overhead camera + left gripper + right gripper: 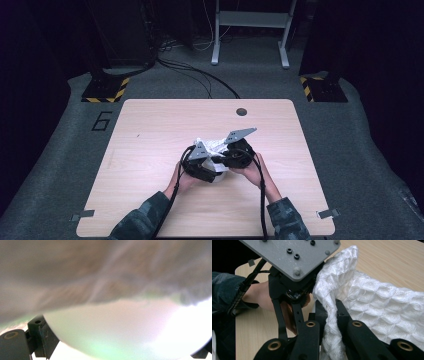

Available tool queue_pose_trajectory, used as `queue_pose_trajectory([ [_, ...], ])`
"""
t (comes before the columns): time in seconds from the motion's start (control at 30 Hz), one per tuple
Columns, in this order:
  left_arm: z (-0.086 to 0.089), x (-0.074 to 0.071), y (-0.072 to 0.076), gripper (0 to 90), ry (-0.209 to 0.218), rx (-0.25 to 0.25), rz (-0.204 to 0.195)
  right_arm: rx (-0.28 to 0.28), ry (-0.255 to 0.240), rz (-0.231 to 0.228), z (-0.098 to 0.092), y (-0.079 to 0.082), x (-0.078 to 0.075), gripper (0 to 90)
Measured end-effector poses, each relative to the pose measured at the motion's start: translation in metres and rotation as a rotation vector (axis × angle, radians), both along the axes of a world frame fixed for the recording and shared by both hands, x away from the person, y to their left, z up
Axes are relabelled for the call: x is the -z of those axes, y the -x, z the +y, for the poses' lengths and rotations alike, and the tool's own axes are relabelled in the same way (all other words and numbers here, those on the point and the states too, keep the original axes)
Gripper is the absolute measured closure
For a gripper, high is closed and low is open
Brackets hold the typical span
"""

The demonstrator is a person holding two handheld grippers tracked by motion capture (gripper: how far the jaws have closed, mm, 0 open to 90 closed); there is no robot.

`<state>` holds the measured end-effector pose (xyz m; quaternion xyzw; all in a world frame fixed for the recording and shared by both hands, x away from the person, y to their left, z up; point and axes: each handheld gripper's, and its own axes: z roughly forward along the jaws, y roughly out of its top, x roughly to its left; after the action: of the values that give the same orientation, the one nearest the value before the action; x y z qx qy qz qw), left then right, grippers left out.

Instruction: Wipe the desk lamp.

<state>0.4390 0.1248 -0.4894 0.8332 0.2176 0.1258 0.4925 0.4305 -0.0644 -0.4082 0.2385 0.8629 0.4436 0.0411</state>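
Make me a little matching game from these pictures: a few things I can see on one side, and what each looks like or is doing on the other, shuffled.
Things:
1. white waffle-weave cloth
2. right gripper
3. table
4. sleeves

Descriptions:
A. light wood, with a small dark round hole near the far edge
B. camouflage pattern
C. bunched up at the middle of the table, between the two grippers
D. black jaws closed on a fold of fabric

Pairs: 1-C, 2-D, 3-A, 4-B
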Motion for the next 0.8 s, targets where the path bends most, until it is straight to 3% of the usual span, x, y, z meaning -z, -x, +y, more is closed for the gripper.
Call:
queue_pose_trajectory([
  [0.37, 0.000, 0.000, 0.001, 8.6, 0.008, -0.005, 0.015, 0.060, 0.020, -0.012, -0.014, -0.004, -0.002, 84.9],
  [0.67, 0.000, 0.000, 0.001, 8.6, 0.008, -0.005, 0.015, 0.142, 0.033, -0.013, -0.011, -0.013, -0.003, 84.9],
  [0.8, 0.000, 0.001, 0.001, 8.6, 0.008, -0.005, 0.015, 0.154, 0.033, -0.024, -0.007, -0.018, -0.002, 84.8],
])
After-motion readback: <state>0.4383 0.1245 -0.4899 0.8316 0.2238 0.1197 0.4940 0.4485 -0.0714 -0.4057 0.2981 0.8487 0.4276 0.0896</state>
